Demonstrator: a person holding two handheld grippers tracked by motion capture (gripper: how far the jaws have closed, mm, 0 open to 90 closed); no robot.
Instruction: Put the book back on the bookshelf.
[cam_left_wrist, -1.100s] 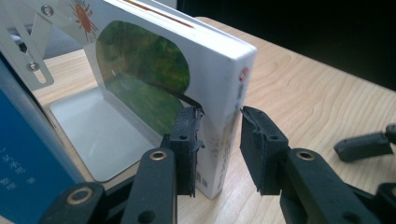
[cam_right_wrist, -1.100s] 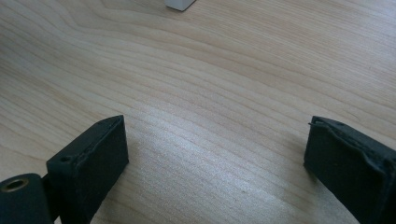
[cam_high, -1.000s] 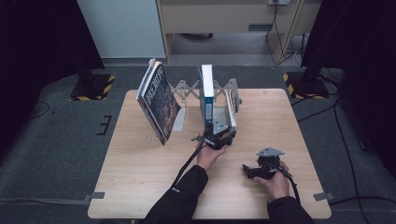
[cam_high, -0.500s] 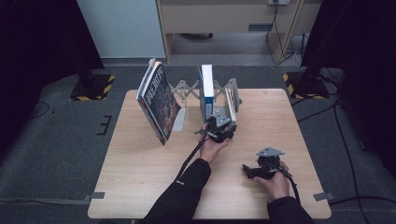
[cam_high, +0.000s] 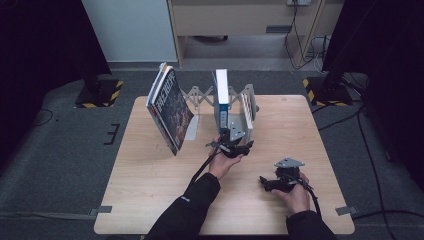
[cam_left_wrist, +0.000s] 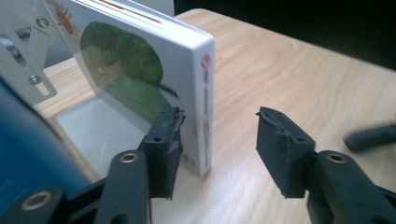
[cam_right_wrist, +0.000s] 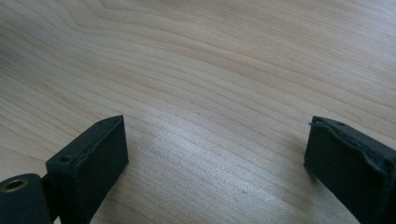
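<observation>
The left tongs (cam_left_wrist: 217, 140) have just been opening, released around the white book's (cam_left_wrist: 203, 93) spine; it stands upright in the metal rack (cam_high: 248, 107) near the surface's (cam_high: 150, 200) far edge. The right tongs (cam_right_wrist: 215, 154) rest released, empty.

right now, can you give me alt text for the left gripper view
The left tongs, just opened, straddle the spine edge of an upright white book without pressing it. The book stands on a pale wooden table, with a metal rack behind it.
</observation>
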